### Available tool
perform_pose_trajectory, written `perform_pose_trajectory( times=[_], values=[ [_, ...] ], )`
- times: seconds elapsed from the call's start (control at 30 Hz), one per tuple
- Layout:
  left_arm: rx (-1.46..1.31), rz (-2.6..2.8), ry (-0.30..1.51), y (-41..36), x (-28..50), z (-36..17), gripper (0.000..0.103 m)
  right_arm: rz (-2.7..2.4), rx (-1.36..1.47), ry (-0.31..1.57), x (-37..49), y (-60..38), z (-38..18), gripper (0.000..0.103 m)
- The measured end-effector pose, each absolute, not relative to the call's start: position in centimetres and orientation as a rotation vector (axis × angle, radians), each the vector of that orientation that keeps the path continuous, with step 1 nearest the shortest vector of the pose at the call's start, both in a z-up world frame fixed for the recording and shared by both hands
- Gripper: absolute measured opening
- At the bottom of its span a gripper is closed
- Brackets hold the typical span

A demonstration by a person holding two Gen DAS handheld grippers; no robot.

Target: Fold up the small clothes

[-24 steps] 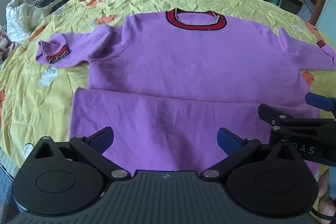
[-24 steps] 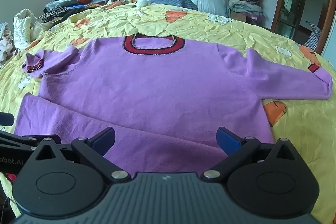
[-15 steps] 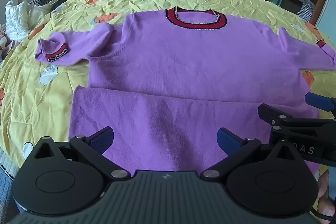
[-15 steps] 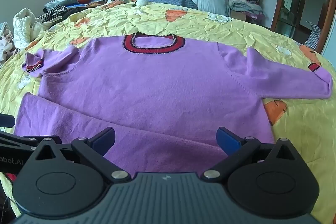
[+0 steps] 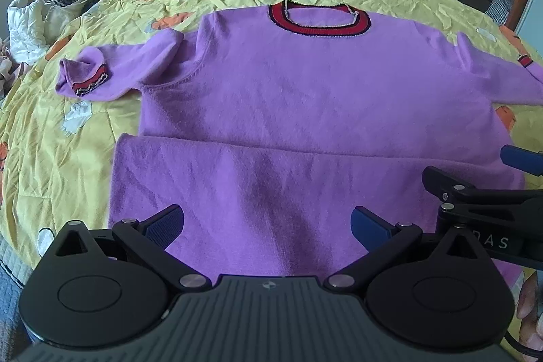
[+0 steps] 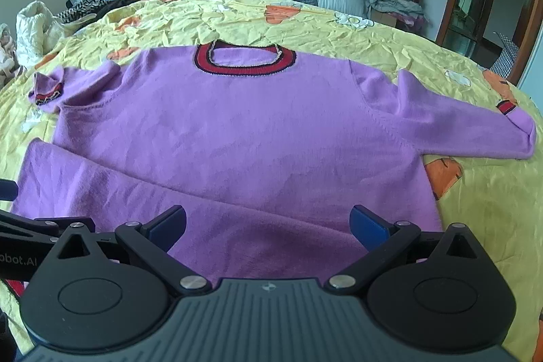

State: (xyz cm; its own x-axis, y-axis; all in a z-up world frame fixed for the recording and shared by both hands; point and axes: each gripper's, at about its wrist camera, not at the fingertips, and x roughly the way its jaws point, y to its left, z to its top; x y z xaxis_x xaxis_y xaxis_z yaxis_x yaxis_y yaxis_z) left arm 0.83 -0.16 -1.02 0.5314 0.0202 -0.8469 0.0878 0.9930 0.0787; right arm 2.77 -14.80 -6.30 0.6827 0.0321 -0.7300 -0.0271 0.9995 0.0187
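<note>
In the left wrist view, the left tongs (image 5: 268, 223) stayed wide apart and empty over the purple knitted sweater (image 5: 305, 97), flat on the bed's yellow sheet (image 5: 68, 141). Almost nothing had changed.

In the right wrist view, the right tongs (image 6: 268, 223) also stood apart, empty; folding of the sleeves seemed not started.

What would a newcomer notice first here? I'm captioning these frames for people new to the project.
A bright purple sweater lies flat across the middle of a yellow bedspread with orange prints, its red collar at the far side and its near hem folded up in a band. Both open tools, left and right, hover over that hem.
</note>
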Motion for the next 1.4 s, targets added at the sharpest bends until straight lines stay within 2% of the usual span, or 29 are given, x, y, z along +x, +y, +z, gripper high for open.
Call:
perform_pose_trajectory(
  times=[1.4],
  values=[
    [0.114, -0.033, 1.029, 0.02, 0.49, -1.35, 0.103, 0.021, -0.026, 0.829, 2.59, -14.21, -6.51, 0.103]
  ],
)
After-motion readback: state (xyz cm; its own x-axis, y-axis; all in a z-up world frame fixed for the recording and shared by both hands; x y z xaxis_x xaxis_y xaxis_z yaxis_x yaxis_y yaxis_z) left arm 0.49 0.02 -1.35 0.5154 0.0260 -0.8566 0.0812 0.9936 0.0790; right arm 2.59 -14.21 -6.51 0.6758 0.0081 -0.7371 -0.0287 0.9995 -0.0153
